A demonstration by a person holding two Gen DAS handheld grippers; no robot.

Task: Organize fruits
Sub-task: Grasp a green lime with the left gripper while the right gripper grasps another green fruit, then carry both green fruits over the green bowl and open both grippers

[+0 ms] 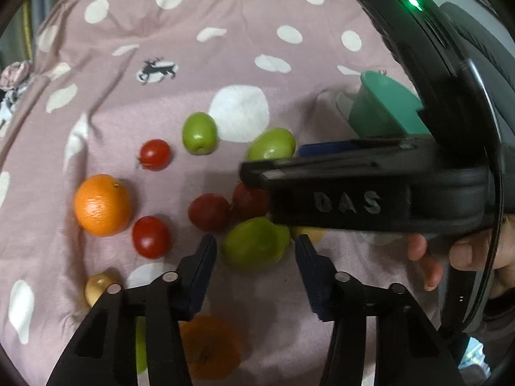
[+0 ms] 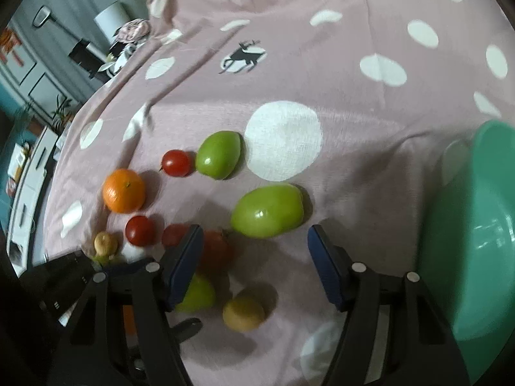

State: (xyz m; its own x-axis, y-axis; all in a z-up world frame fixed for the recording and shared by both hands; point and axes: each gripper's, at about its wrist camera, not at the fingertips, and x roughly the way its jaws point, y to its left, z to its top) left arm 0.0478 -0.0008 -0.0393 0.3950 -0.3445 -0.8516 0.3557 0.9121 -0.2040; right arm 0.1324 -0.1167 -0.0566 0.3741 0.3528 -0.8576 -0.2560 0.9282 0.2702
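Fruit lies scattered on a pink spotted blanket (image 1: 225, 48). My left gripper (image 1: 256, 254) is open, with a green fruit (image 1: 254, 244) between its fingertips; the pads stand just clear of its sides. Around it lie an orange (image 1: 103, 206), several red tomatoes (image 1: 151, 236) and two more green fruits (image 1: 199, 133). My right gripper (image 2: 254, 244) is open above the blanket, and a large green fruit (image 2: 267, 210) lies just past its tips. A red fruit (image 2: 215, 247) sits by its left finger. A small yellow fruit (image 2: 243, 313) lies under it.
A teal bowl (image 2: 476, 241) stands at the right on the blanket; in the left wrist view the bowl (image 1: 383, 106) is partly behind the right gripper's black housing (image 1: 338, 199). A person's hand (image 1: 450, 254) holds that housing. A second orange (image 1: 209, 350) lies under my left gripper.
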